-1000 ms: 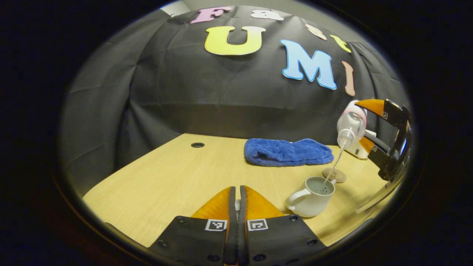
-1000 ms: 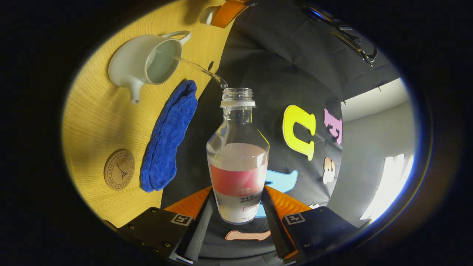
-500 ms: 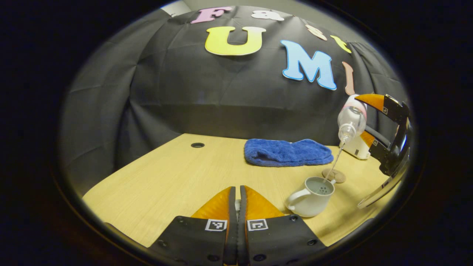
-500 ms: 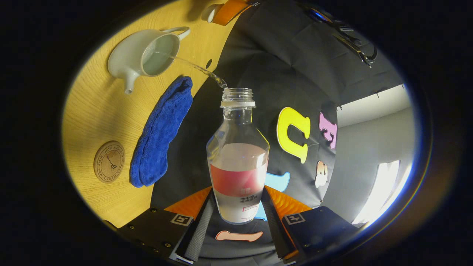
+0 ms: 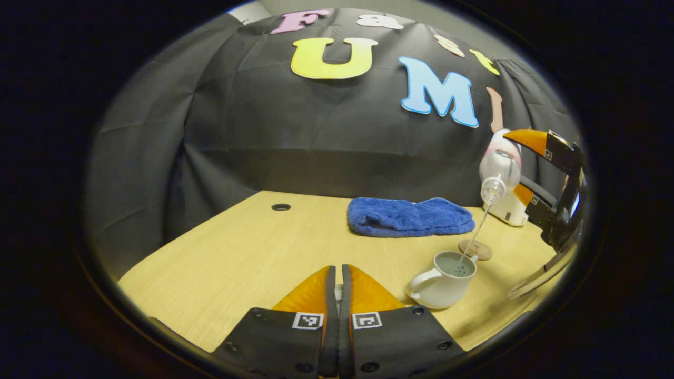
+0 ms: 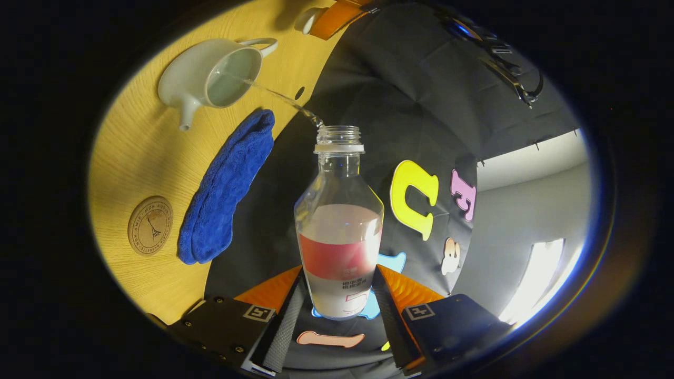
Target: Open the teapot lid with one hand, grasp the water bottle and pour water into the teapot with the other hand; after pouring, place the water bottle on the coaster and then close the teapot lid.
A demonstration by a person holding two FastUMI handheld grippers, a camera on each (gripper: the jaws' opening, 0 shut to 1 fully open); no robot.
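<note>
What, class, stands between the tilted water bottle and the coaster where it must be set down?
Nothing visible does. The water bottle, held between the right gripper fingers, pours into the teapot. The coaster lies bare on the table just beyond the teapot; the blue towel lies beside it, apart.

Lying folded on the light wooden bench (image 5: pixel 247 247), toward its far right side: a blue towel (image 5: pixel 410 216), stretching lengthwise along the far edge, just in front of the black cloth wall. Sitting near the far left corner of the bench, well apart from the towel: a small dark round hole (image 5: pixel 281 207). Standing at the far right, past the towel's end: a small white device (image 5: pixel 506 210), partly hidden.
</note>
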